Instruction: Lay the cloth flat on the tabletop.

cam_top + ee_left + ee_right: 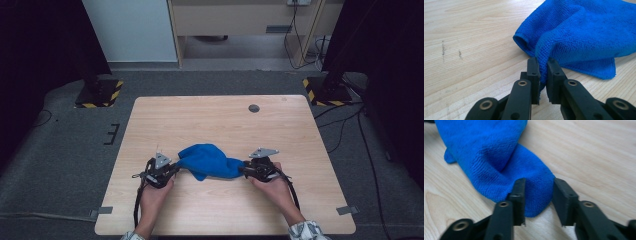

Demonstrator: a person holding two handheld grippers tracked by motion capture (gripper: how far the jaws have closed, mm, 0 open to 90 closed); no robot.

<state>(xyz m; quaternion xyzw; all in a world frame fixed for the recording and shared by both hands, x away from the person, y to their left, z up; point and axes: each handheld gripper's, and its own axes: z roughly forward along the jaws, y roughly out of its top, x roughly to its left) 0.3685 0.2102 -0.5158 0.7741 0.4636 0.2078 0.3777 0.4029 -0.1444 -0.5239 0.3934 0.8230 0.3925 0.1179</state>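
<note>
Jaws, left: left gripper (540, 75) has its jaws pressed nearly together on a thin fold of the blue cloth (584, 32), the fabric pinched between them at the lower middle of the left gripper view.
Jaws, right: right gripper (537, 195) has its jaws spread on either side of the cloth's rounded end; the cloth lies between them, but they do not look clamped on it.
Cloth, place: bunched in a low heap at the lower middle of the high view, on the desk (220, 120), between the two grippers.
Cloth, feel: terry-like weave, soft and limp; I judge it light, not fragile, with enough nap not to slip from a firm pinch.
Cloth, behaviour: it will likely sag and drape when lifted, so one grip alone would let it hang in a bundle.
Where to hold: an edge or corner, as the left pinch does; the right end is a thick roll, so a thinner layer or hem there would probably hold better.
Hands: left hand (152, 192) and right hand (274, 182) come in from the bottom of the high view.
Desk: pale wood, otherwise bare around the cloth.
</note>
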